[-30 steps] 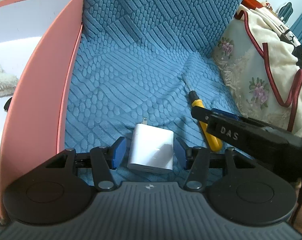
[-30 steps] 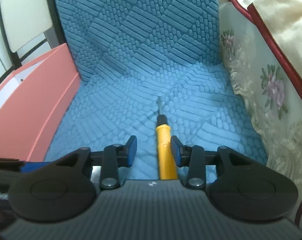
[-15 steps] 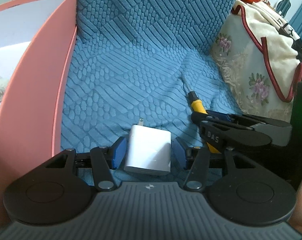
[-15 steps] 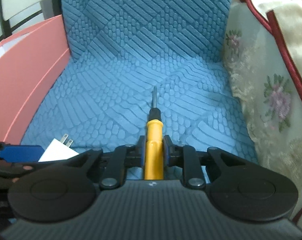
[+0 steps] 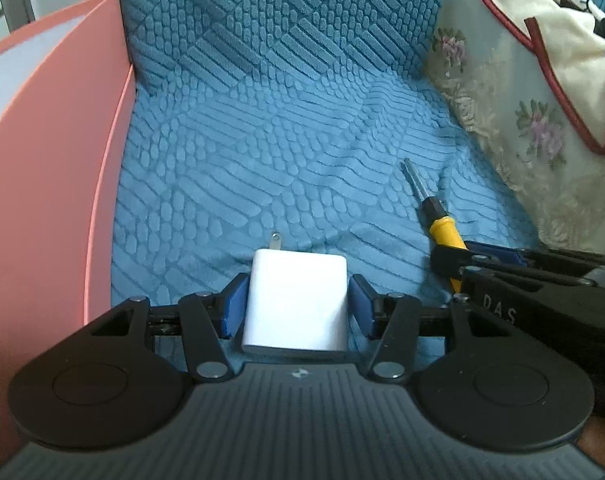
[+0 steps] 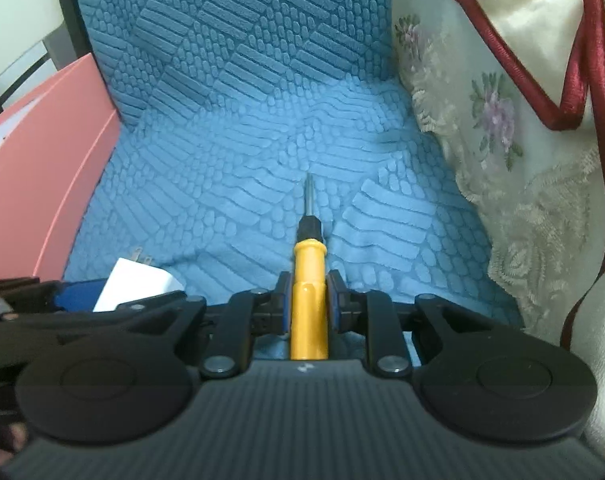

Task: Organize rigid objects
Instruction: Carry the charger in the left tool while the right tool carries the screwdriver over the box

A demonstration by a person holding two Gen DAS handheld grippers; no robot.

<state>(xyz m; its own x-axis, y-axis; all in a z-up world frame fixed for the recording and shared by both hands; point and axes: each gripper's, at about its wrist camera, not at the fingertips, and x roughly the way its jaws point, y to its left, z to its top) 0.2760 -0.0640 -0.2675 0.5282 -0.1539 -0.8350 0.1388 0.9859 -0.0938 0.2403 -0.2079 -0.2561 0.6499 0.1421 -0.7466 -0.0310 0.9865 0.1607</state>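
Note:
A white plug adapter with metal prongs lies on the blue textured cushion. My left gripper is shut on it, a blue pad against each side. A yellow-handled screwdriver with a black collar and metal tip points away from me. My right gripper is shut on its handle. In the left wrist view the screwdriver and the right gripper show at the right. In the right wrist view the adapter shows at the lower left.
A pink box with a white inside stands along the left of the cushion. A cream floral fabric with dark red piping lies along the right. The upright cushion back rises behind.
My right gripper has shut on the screwdriver handle. My left gripper has closed in onto the adapter's sides. Both grippers have shifted slightly over the cushion.

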